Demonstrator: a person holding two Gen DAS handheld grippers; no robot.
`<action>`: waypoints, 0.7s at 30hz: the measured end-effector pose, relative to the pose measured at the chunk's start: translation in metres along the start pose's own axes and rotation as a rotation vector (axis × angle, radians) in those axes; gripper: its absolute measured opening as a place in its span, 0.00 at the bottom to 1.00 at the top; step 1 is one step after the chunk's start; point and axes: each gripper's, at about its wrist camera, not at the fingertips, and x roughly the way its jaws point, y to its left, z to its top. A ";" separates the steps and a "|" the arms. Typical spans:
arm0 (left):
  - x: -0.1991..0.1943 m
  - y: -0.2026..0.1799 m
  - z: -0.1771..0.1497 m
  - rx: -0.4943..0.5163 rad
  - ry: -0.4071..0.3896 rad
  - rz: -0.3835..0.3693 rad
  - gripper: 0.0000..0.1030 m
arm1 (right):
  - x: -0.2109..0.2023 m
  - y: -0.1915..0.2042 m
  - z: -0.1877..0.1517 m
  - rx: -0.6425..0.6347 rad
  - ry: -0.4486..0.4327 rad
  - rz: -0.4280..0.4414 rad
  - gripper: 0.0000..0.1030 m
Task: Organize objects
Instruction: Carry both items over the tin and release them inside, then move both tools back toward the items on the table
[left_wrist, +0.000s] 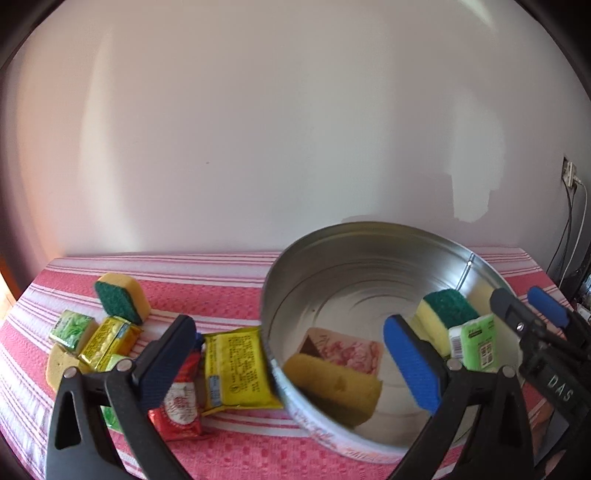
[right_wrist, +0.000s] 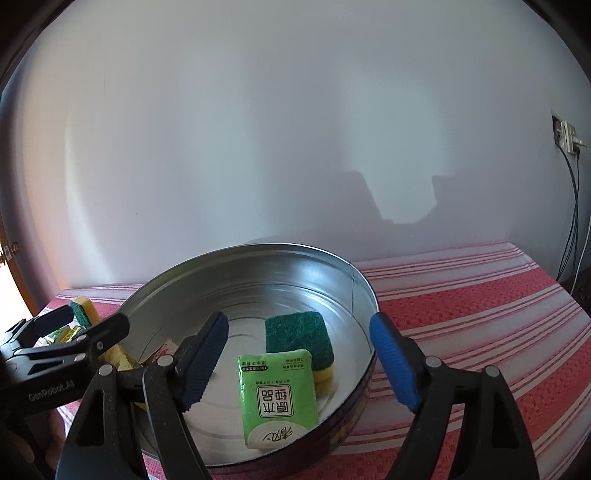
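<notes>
Left wrist view: the left gripper (left_wrist: 291, 365) has its jaws spread wide and empty over the round tin's (left_wrist: 369, 258) near rim; a yellow packet (left_wrist: 236, 369) lies just outside it.

Right wrist view: the right gripper (right_wrist: 299, 363) stands spread and empty, with a green tissue pack (right_wrist: 279, 398) inside the tin, resting on a green-topped sponge (right_wrist: 299, 338).

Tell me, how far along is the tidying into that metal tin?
Partly done. The round tin already holds a green tissue pack, a green-topped sponge, a yellow sponge and a pink packet. Both grippers are open and empty. Left on the cloth: a yellow packet, a red packet, another sponge and small packs.
</notes>
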 end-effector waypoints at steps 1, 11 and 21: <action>0.001 0.000 -0.001 -0.002 -0.002 0.009 1.00 | 0.005 -0.002 0.001 -0.004 -0.004 -0.005 0.78; -0.006 0.043 -0.020 -0.035 -0.006 0.080 1.00 | -0.011 0.002 -0.002 0.000 -0.062 -0.055 0.78; -0.011 0.066 -0.034 -0.006 0.000 0.126 1.00 | -0.016 -0.008 -0.004 0.079 -0.061 -0.118 0.78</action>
